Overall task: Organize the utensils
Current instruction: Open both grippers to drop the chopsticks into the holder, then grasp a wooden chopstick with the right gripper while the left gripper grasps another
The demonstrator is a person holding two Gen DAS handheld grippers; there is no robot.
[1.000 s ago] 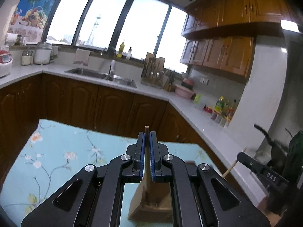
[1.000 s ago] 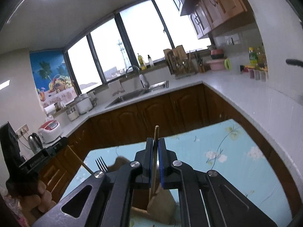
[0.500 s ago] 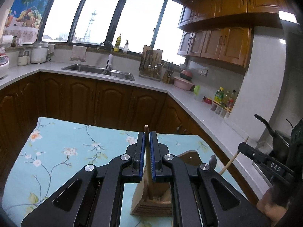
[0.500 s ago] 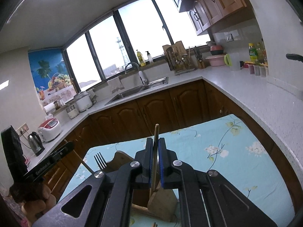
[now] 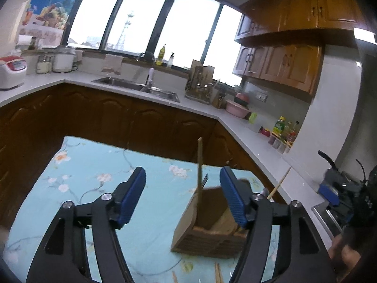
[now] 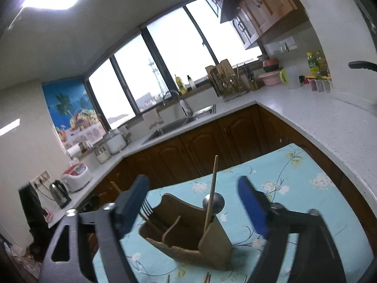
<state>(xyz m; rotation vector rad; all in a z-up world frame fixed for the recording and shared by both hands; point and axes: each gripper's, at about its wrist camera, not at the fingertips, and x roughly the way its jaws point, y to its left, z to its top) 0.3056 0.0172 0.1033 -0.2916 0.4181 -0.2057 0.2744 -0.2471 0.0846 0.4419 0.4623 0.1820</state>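
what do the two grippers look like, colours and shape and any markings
Both are the same build. The left gripper has black angular arms with triangular cut-outs, silver round bolts at the pivots, and blue ribbed pads on its fingers. The right gripper matches: black arms, silver bolts, blue pads, blurred in this view. No markings, cables or sleeves can be made out.

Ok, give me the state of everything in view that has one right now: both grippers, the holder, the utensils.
left gripper: open, jaws just opened, nothing pressed
right gripper: open, jaws just opened, nothing pressed
wooden holder: upright on the tablecloth
chopstick: standing in the holder, released
second chopstick: standing in the holder, released
fork: in the holder, tines up
spoon: in the holder, bowl up
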